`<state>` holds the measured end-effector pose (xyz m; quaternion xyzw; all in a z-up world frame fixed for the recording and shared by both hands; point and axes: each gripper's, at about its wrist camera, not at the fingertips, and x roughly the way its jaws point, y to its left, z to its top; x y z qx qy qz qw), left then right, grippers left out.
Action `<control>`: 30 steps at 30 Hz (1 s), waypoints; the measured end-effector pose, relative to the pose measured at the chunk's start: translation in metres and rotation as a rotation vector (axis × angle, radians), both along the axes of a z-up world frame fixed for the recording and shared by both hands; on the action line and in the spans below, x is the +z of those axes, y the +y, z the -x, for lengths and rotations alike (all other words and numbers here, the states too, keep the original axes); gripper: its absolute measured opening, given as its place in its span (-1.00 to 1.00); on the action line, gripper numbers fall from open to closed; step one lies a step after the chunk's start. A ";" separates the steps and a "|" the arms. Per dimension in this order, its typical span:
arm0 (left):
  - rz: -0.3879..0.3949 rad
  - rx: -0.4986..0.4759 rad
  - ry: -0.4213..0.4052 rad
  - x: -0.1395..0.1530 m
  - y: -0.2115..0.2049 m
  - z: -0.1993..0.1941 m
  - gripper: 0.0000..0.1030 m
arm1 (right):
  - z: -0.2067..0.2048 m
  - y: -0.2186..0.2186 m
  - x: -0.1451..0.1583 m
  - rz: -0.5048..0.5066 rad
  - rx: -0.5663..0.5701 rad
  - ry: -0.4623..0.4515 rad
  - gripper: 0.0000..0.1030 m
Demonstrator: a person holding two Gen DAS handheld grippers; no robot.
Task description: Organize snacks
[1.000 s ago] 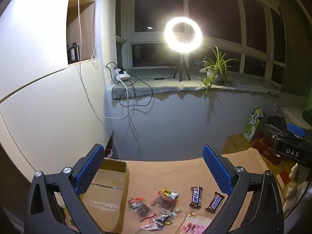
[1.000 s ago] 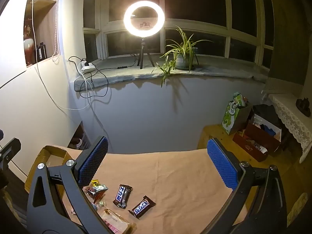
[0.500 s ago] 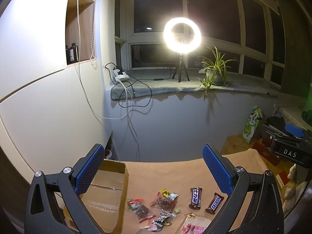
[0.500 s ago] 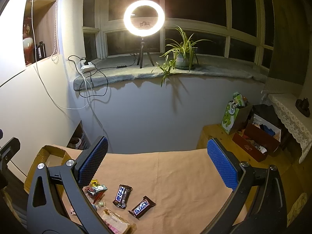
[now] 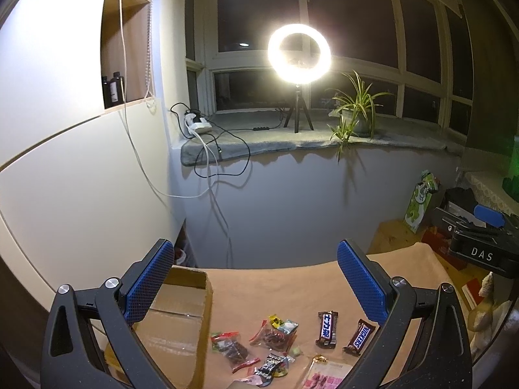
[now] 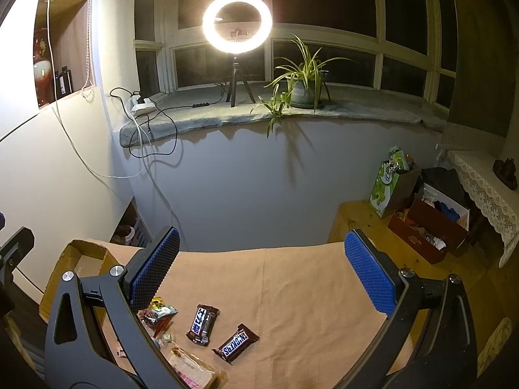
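Note:
Snacks lie on a tan-covered table [image 6: 292,278]. A Snickers bar [image 5: 359,337] [image 6: 236,343] lies beside a second brown bar [image 5: 327,329] [image 6: 203,324]. Several small candy packets [image 5: 274,335] [image 6: 157,316] lie left of them, and a clear pink-printed pack [image 5: 324,374] [image 6: 191,369] lies nearest. An open cardboard box [image 5: 181,324] [image 6: 78,259] stands at the table's left end. My left gripper [image 5: 251,278] is open and empty above the box edge and snacks. My right gripper [image 6: 262,269] is open and empty above the table's middle.
A ring light [image 5: 299,53] on a tripod, a potted plant [image 6: 303,77] and a power strip with cables [image 5: 198,124] sit on the windowsill. A green bag [image 6: 391,181] and boxes of clutter [image 6: 434,223] stand on the wooden surface at right. A white wall is close on the left.

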<state>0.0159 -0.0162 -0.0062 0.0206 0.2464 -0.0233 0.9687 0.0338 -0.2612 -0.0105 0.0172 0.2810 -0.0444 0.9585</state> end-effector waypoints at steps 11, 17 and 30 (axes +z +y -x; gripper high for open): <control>-0.005 -0.005 0.005 -0.001 -0.001 -0.004 0.95 | -0.006 -0.001 -0.002 -0.003 0.003 0.012 1.00; -0.005 -0.013 0.017 -0.004 -0.002 -0.007 0.94 | -0.009 -0.001 -0.005 -0.008 0.003 0.034 1.00; 0.005 -0.017 0.061 -0.015 0.000 -0.003 0.87 | -0.006 0.003 -0.017 -0.011 0.039 0.095 1.00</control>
